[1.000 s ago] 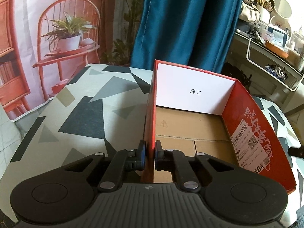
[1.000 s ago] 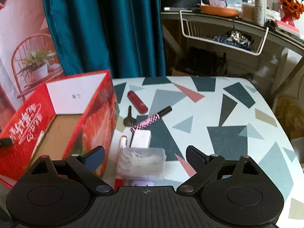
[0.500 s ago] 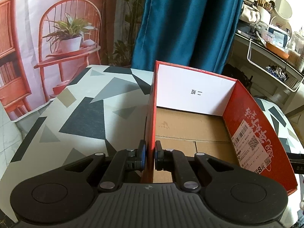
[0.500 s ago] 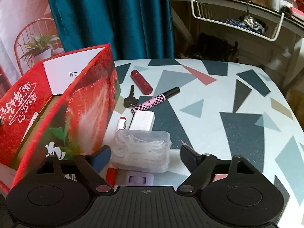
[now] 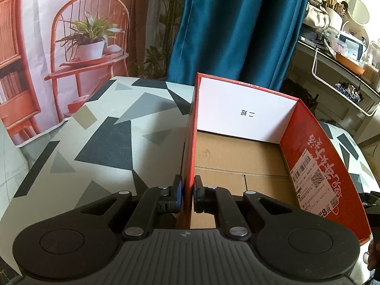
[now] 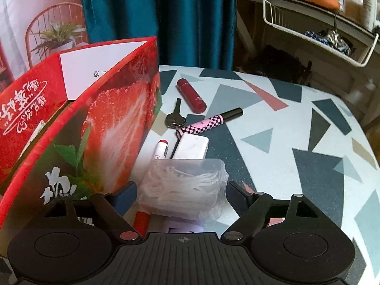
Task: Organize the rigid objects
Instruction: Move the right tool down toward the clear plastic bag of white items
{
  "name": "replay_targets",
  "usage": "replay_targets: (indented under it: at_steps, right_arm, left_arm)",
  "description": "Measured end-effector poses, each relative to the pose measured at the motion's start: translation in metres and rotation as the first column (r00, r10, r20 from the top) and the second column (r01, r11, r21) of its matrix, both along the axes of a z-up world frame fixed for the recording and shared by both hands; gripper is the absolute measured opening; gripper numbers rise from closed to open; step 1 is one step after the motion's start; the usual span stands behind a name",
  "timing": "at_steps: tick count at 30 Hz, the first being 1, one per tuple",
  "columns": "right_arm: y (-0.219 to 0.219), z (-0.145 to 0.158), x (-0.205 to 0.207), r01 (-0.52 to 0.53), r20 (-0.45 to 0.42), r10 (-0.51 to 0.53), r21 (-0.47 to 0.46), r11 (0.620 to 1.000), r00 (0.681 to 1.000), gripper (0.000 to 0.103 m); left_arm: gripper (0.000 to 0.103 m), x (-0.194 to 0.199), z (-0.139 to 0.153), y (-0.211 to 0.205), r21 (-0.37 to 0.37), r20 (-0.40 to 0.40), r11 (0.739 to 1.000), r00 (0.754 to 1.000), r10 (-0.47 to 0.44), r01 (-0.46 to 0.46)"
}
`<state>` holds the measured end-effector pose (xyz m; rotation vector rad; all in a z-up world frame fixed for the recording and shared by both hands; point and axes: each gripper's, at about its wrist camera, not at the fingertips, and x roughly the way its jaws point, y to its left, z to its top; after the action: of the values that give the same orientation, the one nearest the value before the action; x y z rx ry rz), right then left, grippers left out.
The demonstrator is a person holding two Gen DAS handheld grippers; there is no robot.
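Observation:
A red strawberry-print carton (image 5: 315, 166) stands open on the patterned table, with bare cardboard inside. My left gripper (image 5: 187, 186) is shut on the carton's left wall (image 5: 190, 142), one pad on each side. In the right wrist view the same carton (image 6: 114, 118) stands at the left. My right gripper (image 6: 181, 190) is lowered around a clear plastic case of white floss picks (image 6: 185, 185). Its fingers flank the case closely, with a thin gap on each side.
Beyond the case lie a white block (image 6: 191, 147), a white pen with a red tip (image 6: 160, 149), a pink checked mascara (image 6: 209, 121), a key (image 6: 175, 116) and a dark red lipstick (image 6: 191, 95). A red item (image 6: 141, 220) and a purple item (image 6: 182, 228) lie partly under the case.
My right gripper has sunk toward the clear case and its jaws have narrowed around it. The left gripper has stayed put on the carton wall.

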<state>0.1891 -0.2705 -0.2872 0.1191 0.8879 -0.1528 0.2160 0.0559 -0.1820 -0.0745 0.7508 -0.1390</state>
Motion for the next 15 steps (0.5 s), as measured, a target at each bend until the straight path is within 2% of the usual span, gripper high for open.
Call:
replay_targets:
  at_steps: [4, 10, 15]
  right_arm:
    - [-0.002, -0.001, 0.001, 0.005, -0.008, -0.004, 0.014, 1.0, 1.0, 0.075]
    - [-0.013, 0.005, -0.007, 0.045, 0.014, -0.046, 0.078, 0.996, 0.999, 0.059]
    - [-0.028, 0.006, -0.008, 0.086, 0.023, -0.091, 0.172, 0.981, 0.996, 0.058]
  left_arm:
    - [0.01, 0.0, 0.0, 0.0, 0.007, -0.002, 1.0, 1.0, -0.009, 0.009]
    - [0.01, 0.0, 0.0, 0.0, 0.011, -0.004, 1.0, 1.0, -0.015, 0.015]
    - [0.01, 0.002, -0.002, -0.002, 0.024, -0.024, 1.0, 1.0, -0.017, 0.018]
